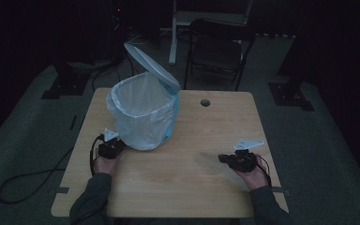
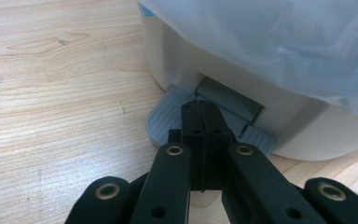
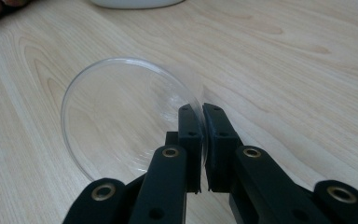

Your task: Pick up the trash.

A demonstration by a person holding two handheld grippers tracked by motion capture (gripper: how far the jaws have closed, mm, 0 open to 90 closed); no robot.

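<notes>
Left gripper view: closed left gripper [image 2: 200, 109] presses the bin's [image 1: 143, 117] grey pedal [image 2: 168, 119], apparently to keep the lid [image 1: 152, 63] raised, while the right gripper [image 3: 200, 116] pinches the clear round dish's [image 3: 121, 116] rim on the table [image 1: 187, 140], seemingly bound for the bin

The bin [image 2: 270, 93] runs off the left gripper view's edge from twelve to three o'clock, its rim hidden under the liner [image 2: 279, 42]. In the high view the clear dish [image 1: 208, 161] is only a faint smear, too dim to outline.
</notes>
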